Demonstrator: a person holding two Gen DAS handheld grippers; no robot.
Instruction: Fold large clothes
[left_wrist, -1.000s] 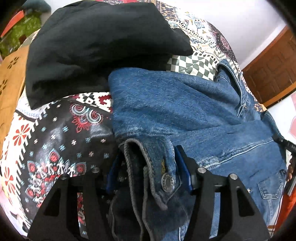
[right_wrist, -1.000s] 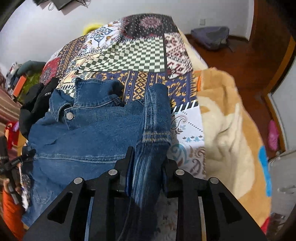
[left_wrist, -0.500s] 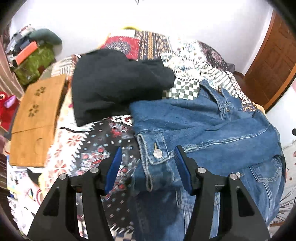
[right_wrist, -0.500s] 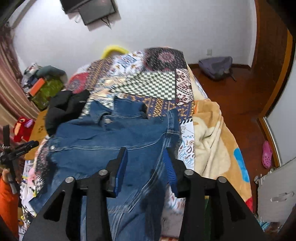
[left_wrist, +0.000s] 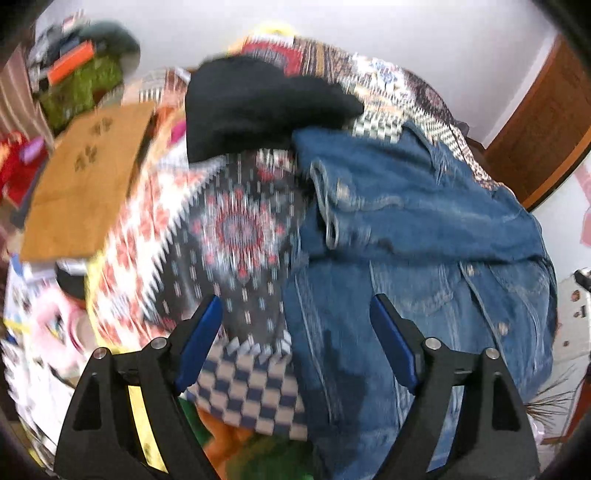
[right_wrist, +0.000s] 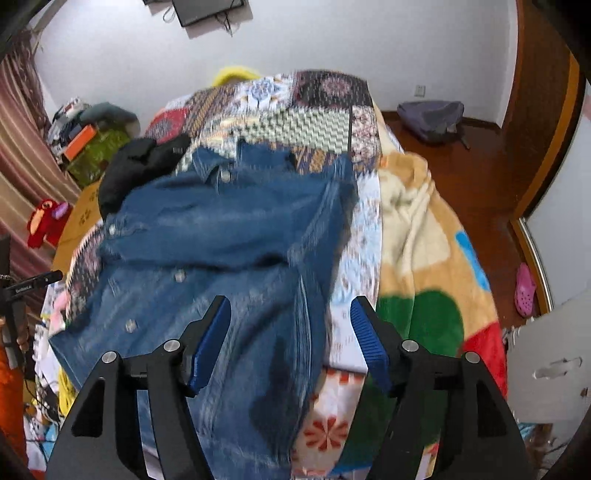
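The denim jacket (right_wrist: 229, 236) is lying on the patchwork bedspread (right_wrist: 314, 122) with both sleeves already folded across its body. Both the left gripper (left_wrist: 295, 343) and right gripper (right_wrist: 290, 339) have just been opening, fingers apart and gripping nothing. Folding the body is remaining.

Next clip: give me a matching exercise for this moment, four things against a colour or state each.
Things:
1. jacket
2. black garment
3. left gripper
4. slipper

Colours or states:
A. pink, on the wooden floor
B. open, gripping nothing
C. blue denim, spread on the bed, sleeves folded across
D. heaped beyond the jacket's collar end

Pairs: 1-C, 2-D, 3-B, 4-A
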